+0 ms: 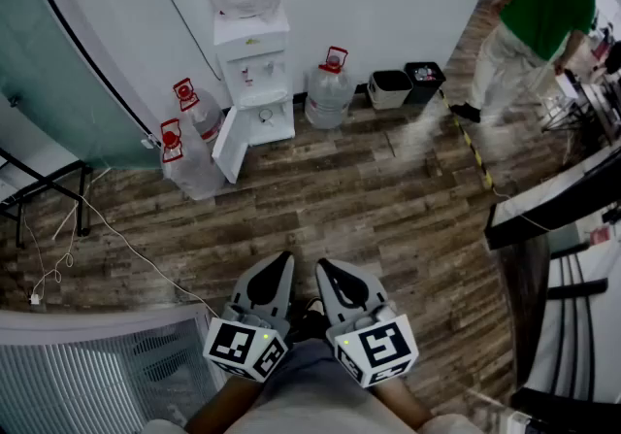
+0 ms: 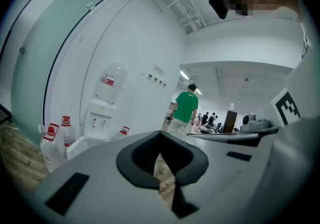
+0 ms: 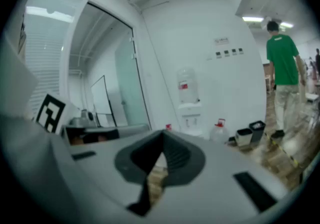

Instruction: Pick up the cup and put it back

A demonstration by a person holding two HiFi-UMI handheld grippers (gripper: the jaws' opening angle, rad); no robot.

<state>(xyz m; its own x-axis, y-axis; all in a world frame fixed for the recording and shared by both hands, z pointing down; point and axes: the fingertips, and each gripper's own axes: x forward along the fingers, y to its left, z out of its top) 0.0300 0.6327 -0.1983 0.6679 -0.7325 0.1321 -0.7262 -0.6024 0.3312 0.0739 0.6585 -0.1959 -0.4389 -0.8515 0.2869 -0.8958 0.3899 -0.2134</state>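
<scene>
No cup shows in any view. My left gripper (image 1: 282, 258) and right gripper (image 1: 323, 267) are held side by side low in the head view, above the wooden floor, both pointing toward the white water dispenser (image 1: 254, 73) at the far wall. Each is shut with nothing between its jaws. In the left gripper view the left gripper (image 2: 159, 137) has its tips meeting, and the dispenser (image 2: 100, 118) stands far off at the left. The right gripper view shows the right gripper (image 3: 162, 135) closed as well, with the dispenser (image 3: 188, 105) beyond it.
The dispenser's lower door (image 1: 228, 143) hangs open. Water jugs (image 1: 330, 92) (image 1: 190, 162) stand on the floor beside it, and two bins (image 1: 391, 87) sit to the right. A person in a green shirt (image 1: 545, 10) walks at the far right near desks (image 1: 553, 204). A glass partition (image 1: 49, 63) runs along the left.
</scene>
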